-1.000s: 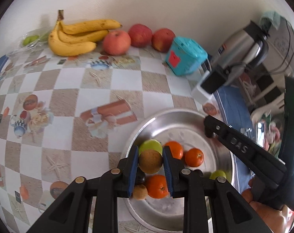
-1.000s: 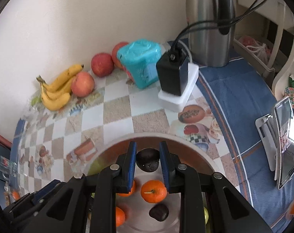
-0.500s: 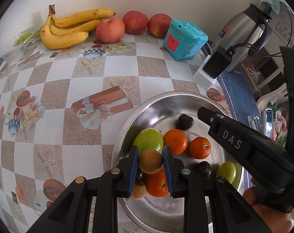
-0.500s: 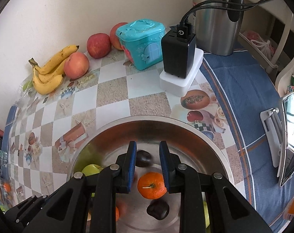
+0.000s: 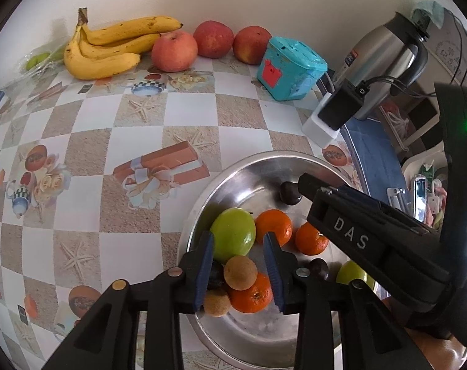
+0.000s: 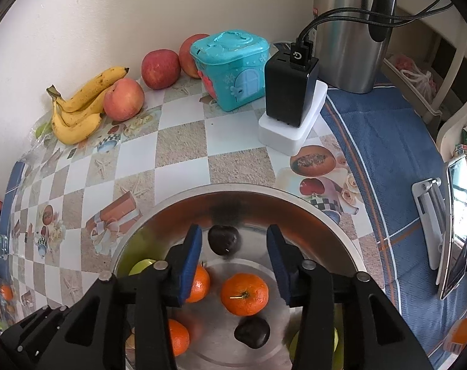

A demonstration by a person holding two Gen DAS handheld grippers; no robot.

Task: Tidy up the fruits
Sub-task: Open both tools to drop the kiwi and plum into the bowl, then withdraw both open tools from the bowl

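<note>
My left gripper (image 5: 240,265) and right gripper (image 6: 233,262) have just been opening over the bowl (image 5: 258,166); the brown fruit (image 5: 241,272) and plum (image 6: 223,240) lie loose between their jaws. 3 apples (image 5: 174,50) and bananas (image 5: 110,46) remain outside.

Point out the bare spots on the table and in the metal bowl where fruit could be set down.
Widest free patch: checkered tablecloth between the bananas and apples at the wall and the metal bowl. In the bowl, only the far inner wall beyond the dark plum is bare. The near half is crowded with oranges, green fruit and both grippers.
</note>
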